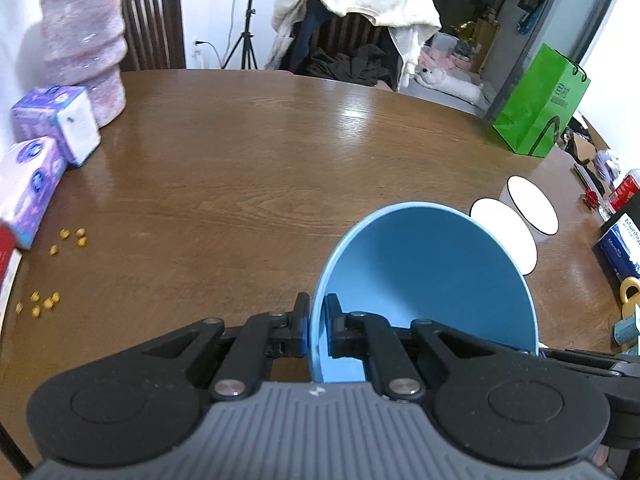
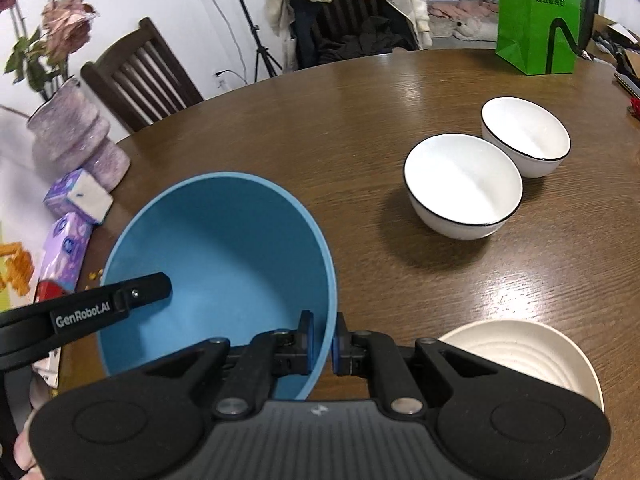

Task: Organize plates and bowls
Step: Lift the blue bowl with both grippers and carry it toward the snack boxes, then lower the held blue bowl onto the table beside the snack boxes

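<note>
Far left on the worktop (image 1: 240, 152): pink vase (image 1: 84, 44), purple tissue packs (image 1: 56, 120), scattered yellow bits (image 1: 72, 238). None in play.

Left tongs (image 1: 317, 326) clamped tight on the rim of the blue bowl (image 1: 424, 276), one pad inside the wall, one outside. Right tongs (image 2: 323, 346) clamped the same way on the opposite rim of the same bowl (image 2: 216, 264); the other tool's finger shows over the bowl's left rim in the right wrist view. So the bowl hangs between both tongs, tilted, apparently clear of the worktop, though its underside is hidden.

To the right: two white bowls with black rims, near one (image 2: 462, 184) and far one (image 2: 526, 136), touching or nearly so, upright, empty. Cream ribbed plate (image 2: 524, 356) sits just beside the right tongs, low right.

Green bag (image 2: 536, 16) at the far edge.

Key relation: the white bowls lie ahead and right of the blue bowl, on the right hand's side. Likely stacking spot, but blue looks wider than either, so probably it goes underneath or beside them.
</note>
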The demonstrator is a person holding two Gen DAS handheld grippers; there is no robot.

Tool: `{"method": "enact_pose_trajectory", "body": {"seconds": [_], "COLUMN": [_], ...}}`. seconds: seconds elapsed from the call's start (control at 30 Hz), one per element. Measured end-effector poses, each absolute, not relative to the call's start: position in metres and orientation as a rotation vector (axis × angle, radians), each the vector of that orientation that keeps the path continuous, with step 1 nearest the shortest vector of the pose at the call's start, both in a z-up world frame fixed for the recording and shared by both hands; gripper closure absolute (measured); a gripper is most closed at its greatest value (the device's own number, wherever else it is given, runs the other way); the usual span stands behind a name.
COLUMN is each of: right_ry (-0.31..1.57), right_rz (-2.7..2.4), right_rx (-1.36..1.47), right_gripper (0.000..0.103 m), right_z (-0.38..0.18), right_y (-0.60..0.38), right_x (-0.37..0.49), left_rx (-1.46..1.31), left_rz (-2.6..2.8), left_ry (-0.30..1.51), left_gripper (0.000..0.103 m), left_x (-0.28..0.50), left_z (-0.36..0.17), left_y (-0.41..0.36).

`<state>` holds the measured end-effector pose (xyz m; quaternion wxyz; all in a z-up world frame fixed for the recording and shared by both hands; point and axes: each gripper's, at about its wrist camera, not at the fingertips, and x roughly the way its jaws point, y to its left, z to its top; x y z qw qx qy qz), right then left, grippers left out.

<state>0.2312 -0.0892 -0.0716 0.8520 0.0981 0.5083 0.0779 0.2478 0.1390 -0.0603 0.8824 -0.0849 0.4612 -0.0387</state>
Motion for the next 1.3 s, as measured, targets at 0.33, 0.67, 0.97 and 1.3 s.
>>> {"method": "enact_pose_trajectory", "body": {"seconds": [0.33,0.67,0.97,1.3], "right_ry": [1.062,1.07,1.081,1.105], "right_rz": [0.236,0.29,0.304,0.309], "right_rx": [0.163,0.127,0.12,0.122], "right_gripper": [0.095,0.095,0.095,0.095], "right_z": [-0.062,-0.053,-0.052,-0.064], "right_y": [-0.075,-0.061,-0.042,-0.011], "right_x": [0.193,0.165,0.147,0.135], "left_rx": [-0.203,-0.213,-0.196,-0.197], "left_rz": [-0.007,0.023,-0.001,-0.021], "left_ry": [0.941,0.945,0.966,1.01], "left_gripper": [0.094,0.094,0.094,0.094], "left_x": [0.197,0.163,0.147,0.132], "left_z": [-0.051,-0.044,-0.047,-0.066], "left_y": [0.151,0.166,0.19,0.218]}}
